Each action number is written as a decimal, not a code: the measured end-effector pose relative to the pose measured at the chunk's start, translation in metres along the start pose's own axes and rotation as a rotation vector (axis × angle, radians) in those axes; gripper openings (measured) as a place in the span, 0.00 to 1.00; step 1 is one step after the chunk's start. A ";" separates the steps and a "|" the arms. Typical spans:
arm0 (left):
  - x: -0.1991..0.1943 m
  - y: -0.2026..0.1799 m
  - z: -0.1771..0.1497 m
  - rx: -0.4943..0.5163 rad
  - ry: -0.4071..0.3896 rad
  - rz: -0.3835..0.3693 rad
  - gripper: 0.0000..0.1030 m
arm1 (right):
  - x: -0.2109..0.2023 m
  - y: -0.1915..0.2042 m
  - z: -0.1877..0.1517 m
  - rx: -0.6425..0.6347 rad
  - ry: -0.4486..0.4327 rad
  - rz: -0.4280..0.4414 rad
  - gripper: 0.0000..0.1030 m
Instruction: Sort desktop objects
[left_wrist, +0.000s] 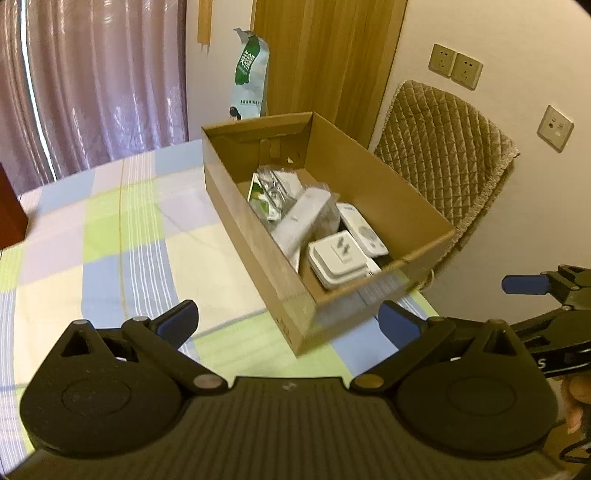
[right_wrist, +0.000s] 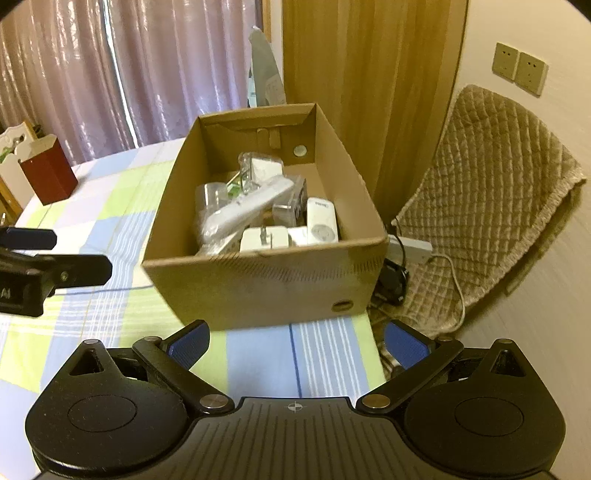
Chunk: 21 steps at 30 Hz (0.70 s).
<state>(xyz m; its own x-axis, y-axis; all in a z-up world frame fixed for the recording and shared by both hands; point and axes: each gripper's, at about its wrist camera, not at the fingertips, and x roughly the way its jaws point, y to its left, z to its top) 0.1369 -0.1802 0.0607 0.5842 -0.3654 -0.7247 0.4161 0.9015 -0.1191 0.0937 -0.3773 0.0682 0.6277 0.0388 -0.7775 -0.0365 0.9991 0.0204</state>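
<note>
Left wrist: quilted chair (left_wrist: 443, 158) behind cardboard box (left_wrist: 255, 236).

Both cams sit low over the checked pastel tablecloth (left_wrist: 110, 229), looking forward and down past their own blue-padded fingers. Left wrist view comes at the open brown cardboard box (left_wrist: 373, 192) from its left corner, right wrist view faces its near wall square-on; both share box, purple curtain (right_wrist: 155, 74), quilted tan chair (right_wrist: 491, 177)
</note>
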 end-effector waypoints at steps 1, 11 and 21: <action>-0.004 0.000 -0.003 -0.004 -0.001 -0.002 0.99 | -0.003 0.003 -0.003 0.002 0.001 -0.004 1.00; -0.032 -0.011 -0.025 -0.047 -0.024 -0.009 0.99 | -0.029 0.019 -0.024 -0.006 0.011 -0.039 1.00; -0.024 -0.028 -0.028 -0.131 0.006 0.063 0.99 | -0.008 0.002 -0.006 -0.069 0.038 0.056 1.00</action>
<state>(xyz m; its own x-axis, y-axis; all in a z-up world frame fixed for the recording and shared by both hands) 0.0919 -0.1905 0.0622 0.6019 -0.3065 -0.7374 0.2839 0.9452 -0.1611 0.0844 -0.3753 0.0707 0.5932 0.0925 -0.7997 -0.1248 0.9919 0.0221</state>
